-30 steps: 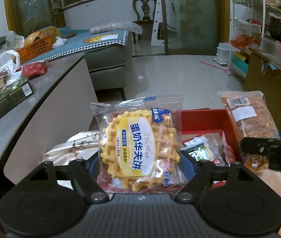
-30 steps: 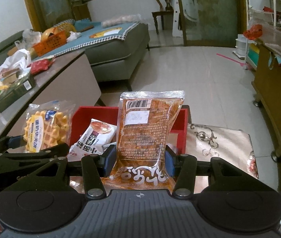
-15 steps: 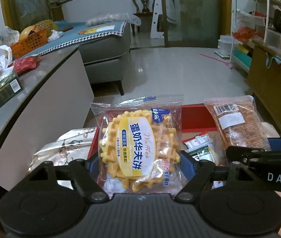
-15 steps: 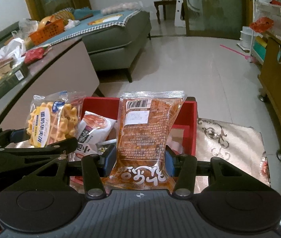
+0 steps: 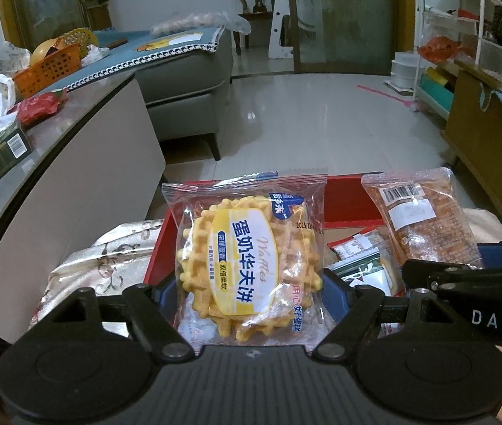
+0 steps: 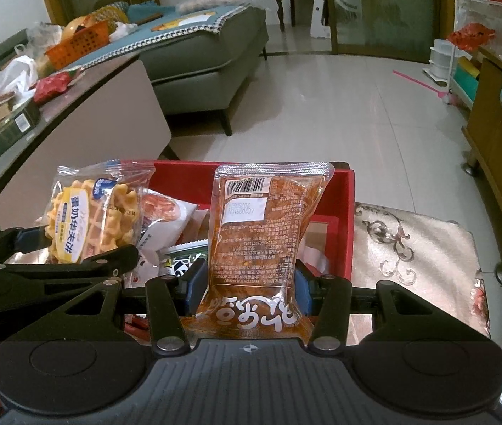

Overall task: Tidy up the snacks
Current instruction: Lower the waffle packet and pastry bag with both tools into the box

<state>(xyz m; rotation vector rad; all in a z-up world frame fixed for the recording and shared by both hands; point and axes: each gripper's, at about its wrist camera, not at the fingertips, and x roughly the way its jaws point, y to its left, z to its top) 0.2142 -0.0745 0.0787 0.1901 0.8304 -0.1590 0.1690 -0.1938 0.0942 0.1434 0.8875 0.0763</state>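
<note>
Moved: both grippers are advancing over the red rectangular box [image 6: 343,219] since a second ago.
Left gripper [image 5: 251,297]: clamping the clear-wrapped yellow waffle packet [image 5: 247,262].
Right gripper [image 6: 247,283]: pinching the orange-brown snack pouch [image 6: 265,241].

left wrist cam: close behind its fingers, facing forward over the open red rectangular box [image 5: 351,200] toward the far grey upholstered sofa [image 5: 187,81] | right wrist cam: same heading, just right of it, equally close | shared: red box [image 6: 344,212], sofa [image 6: 212,49], glossy pale tiled floor [image 5: 321,124]
</note>
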